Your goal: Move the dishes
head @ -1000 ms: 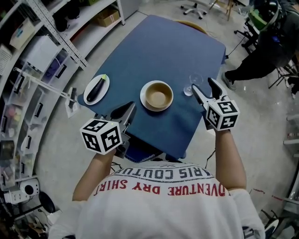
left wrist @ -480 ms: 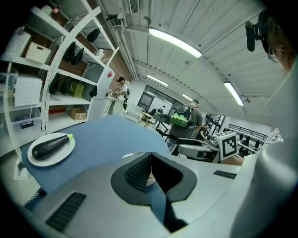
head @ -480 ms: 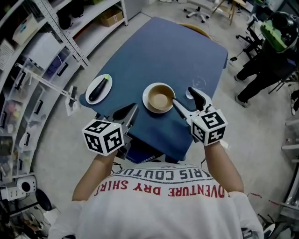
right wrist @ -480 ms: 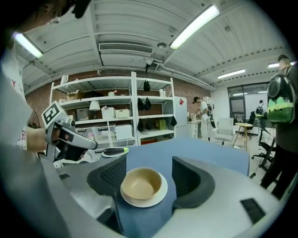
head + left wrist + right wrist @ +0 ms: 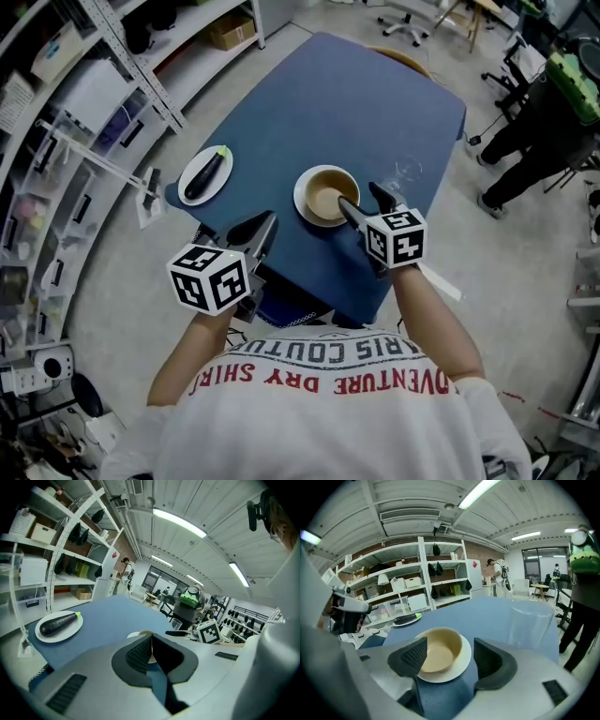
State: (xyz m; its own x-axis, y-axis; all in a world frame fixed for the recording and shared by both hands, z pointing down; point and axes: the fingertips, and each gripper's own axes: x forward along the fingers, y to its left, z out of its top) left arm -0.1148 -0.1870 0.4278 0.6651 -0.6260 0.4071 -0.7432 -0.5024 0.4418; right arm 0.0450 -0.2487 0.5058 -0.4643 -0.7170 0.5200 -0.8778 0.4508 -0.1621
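Right gripper (image 5: 449, 660) fingers wide at the bowl (image 5: 438, 651); I'd centre on the plate (image 5: 459, 666) rim before squeezing. Left gripper (image 5: 151, 651) fingers closed, empty.

The bowl (image 5: 326, 197) sits on a saucer (image 5: 299, 200), plate (image 5: 218, 180) left, glass (image 5: 408, 172) right.

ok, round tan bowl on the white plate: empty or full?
Empty. The right gripper view looks into the round tan bowl and shows only bare inner surface; it sits upright on the white plate.
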